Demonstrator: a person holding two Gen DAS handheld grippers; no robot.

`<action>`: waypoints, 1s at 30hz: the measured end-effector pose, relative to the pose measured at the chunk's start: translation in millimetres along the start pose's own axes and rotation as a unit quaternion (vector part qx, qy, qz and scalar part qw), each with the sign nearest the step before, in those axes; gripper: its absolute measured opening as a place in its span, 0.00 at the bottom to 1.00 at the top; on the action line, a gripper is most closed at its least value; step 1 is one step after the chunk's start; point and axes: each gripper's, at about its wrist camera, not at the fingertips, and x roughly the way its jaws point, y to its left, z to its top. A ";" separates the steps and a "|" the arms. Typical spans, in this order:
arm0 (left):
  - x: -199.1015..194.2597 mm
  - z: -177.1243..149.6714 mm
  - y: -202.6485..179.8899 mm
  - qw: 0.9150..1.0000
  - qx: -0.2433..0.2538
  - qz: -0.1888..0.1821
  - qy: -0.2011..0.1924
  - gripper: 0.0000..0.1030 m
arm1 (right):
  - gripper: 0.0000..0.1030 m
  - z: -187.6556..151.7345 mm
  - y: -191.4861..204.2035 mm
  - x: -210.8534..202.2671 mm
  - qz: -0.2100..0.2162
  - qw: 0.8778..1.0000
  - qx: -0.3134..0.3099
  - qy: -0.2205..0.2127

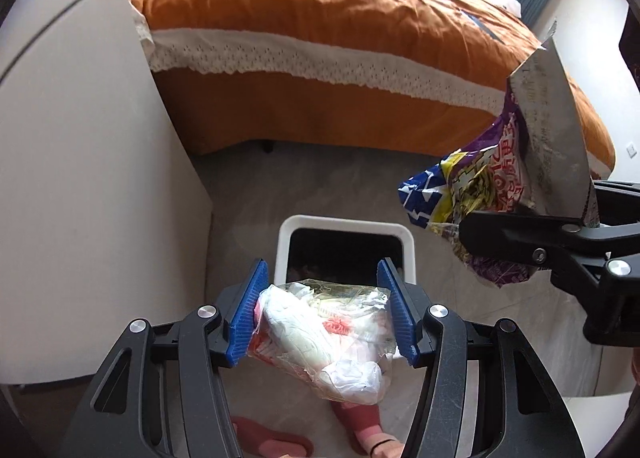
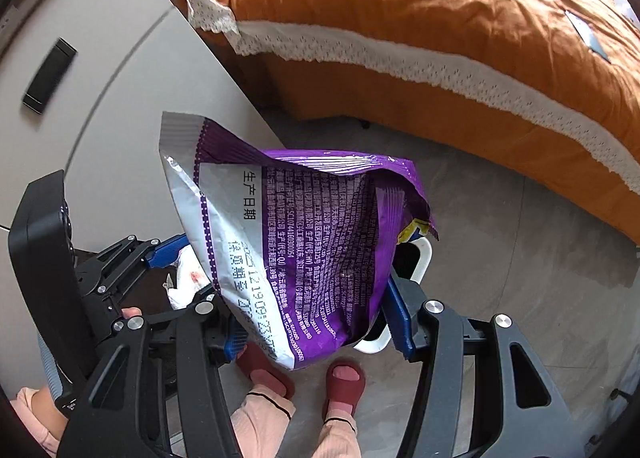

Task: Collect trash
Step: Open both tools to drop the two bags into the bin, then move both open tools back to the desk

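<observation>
My left gripper [image 1: 324, 312] is shut on a crumpled clear plastic wrapper with white tissue [image 1: 320, 332] and holds it above the near edge of a white trash bin [image 1: 344, 225] with a dark inside, standing on the floor. My right gripper [image 2: 316, 322] is shut on a purple snack bag [image 2: 304, 242], which hangs in the air. In the left wrist view the right gripper [image 1: 560, 242] and the purple bag [image 1: 488, 185] sit to the right of the bin and higher. The bin's rim [image 2: 424, 258] peeks out behind the bag in the right wrist view.
A bed with an orange cover and white lace trim [image 1: 320, 37] fills the far side. A white cabinet [image 1: 80, 177] stands on the left. The floor [image 2: 520, 258] is grey tile. The person's feet in red slippers [image 2: 344, 382] are below the grippers.
</observation>
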 end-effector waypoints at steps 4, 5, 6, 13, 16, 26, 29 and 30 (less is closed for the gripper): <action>47.5 -14.3 1.7 1.000 0.017 -0.020 0.008 0.59 | 0.55 -9.0 -12.9 59.9 0.002 1.000 -0.001 0.028; 60.3 -19.0 1.4 0.999 0.023 -0.027 0.011 0.63 | 0.56 -11.9 -16.0 73.1 0.002 0.999 -0.002 0.033; 70.3 -22.6 0.8 0.999 0.028 -0.029 0.011 0.83 | 0.57 -13.9 -19.1 83.3 0.006 0.999 -0.001 0.038; 116.7 -37.1 6.5 0.999 0.027 -0.034 0.028 0.95 | 0.96 -28.9 -45.6 132.7 -0.006 0.998 0.024 0.052; 121.3 -41.1 9.6 0.999 0.027 -0.029 0.034 0.95 | 0.96 -31.5 -49.3 128.8 -0.007 0.998 0.033 0.047; 54.5 -18.1 7.3 1.000 0.009 -0.020 0.013 0.95 | 0.96 -16.7 -21.3 58.2 -0.009 1.000 0.024 0.008; 12.5 -6.5 5.5 1.000 0.001 -0.007 -0.010 0.95 | 0.96 -10.4 -7.0 13.9 -0.010 1.000 0.015 -0.018; -1.5 -2.2 4.0 1.000 -0.002 -0.004 -0.016 0.95 | 0.96 -8.6 -1.5 1.5 -0.009 1.000 0.013 -0.025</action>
